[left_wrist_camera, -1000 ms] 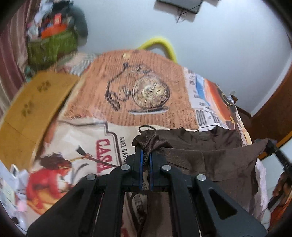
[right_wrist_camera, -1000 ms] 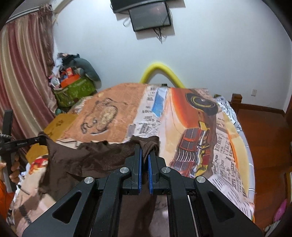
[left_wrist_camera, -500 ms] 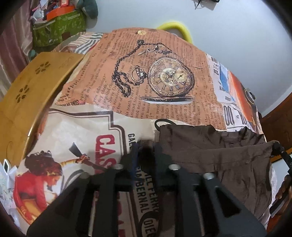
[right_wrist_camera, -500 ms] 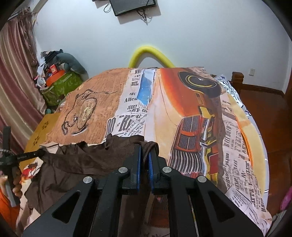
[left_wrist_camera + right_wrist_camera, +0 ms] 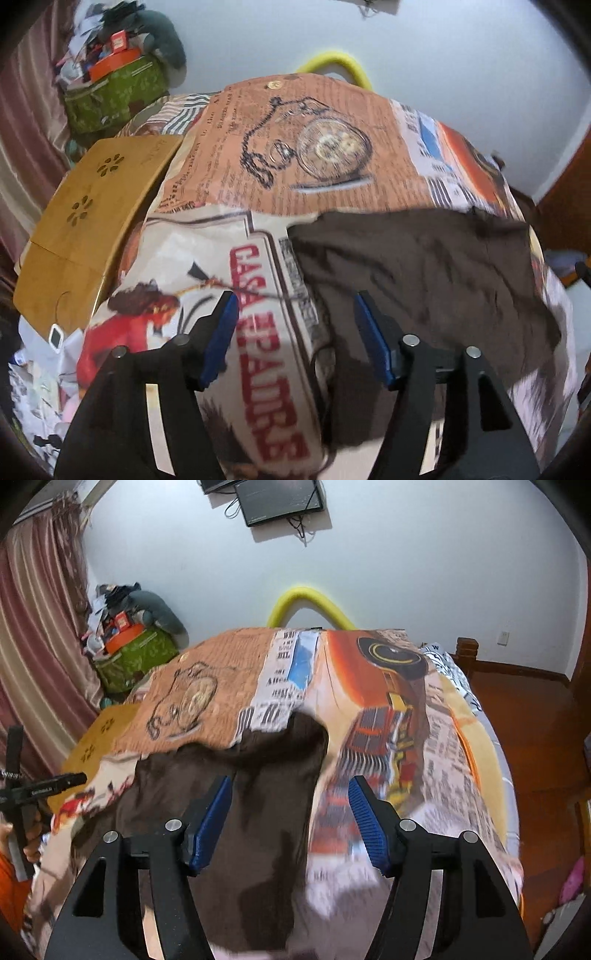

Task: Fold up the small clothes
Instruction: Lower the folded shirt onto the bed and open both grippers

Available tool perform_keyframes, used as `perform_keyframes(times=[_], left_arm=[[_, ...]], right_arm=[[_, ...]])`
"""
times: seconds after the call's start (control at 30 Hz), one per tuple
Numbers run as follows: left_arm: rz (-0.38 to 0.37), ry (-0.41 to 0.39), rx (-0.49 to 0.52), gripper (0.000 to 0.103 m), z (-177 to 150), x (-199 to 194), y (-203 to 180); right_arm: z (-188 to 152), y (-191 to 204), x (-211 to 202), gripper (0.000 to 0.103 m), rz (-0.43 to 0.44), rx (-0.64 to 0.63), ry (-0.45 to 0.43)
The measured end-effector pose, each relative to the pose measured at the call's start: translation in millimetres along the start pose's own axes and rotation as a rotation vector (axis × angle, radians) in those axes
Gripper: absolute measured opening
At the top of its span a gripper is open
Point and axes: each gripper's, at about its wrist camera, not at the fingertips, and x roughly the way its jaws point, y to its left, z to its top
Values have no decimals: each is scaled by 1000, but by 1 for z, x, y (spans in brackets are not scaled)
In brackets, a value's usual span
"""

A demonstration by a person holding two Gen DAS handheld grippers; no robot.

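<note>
A dark brown garment point(image 5: 417, 280) lies spread on the printed bedspread point(image 5: 325, 155). In the left wrist view my left gripper point(image 5: 293, 302) hovers over the garment's left edge, its jaws opening and its blue pads point(image 5: 221, 332) touching no cloth. In the right wrist view the same brown garment point(image 5: 258, 775) lies under and ahead of my right gripper point(image 5: 290, 784). Its jaws are opening too, with the cloth below them and nothing pinched. The other hand-held gripper point(image 5: 40, 786) shows at the left edge of the right wrist view.
A wooden lap table point(image 5: 92, 221) sits at the bed's left side. A green bag point(image 5: 136, 657) piled with clutter stands by the striped curtain point(image 5: 33, 646). A yellow foam arch point(image 5: 306, 605) rises behind the bed. Wooden floor point(image 5: 528, 720) lies to the right.
Both grippers were shut on corners of the brown garment; both have let go and spread their jaws. The garment dropped flat onto the bedspread.
</note>
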Motion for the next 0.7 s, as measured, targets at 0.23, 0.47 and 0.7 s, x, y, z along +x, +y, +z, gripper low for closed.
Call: perform_keyframes(times=[0.23,0.47,0.7], left_arm=[[-20,48,68,72,-41,-10,-10],[-64,118,63,71,-63,10,-16],[-90,149,99,21,-64,25,-34]], right_arm=[[-33,6,-16,62,-5,-57,56],[-70,3,-5,63,35,-21,127],[-84,7,15,42,118,49,178]])
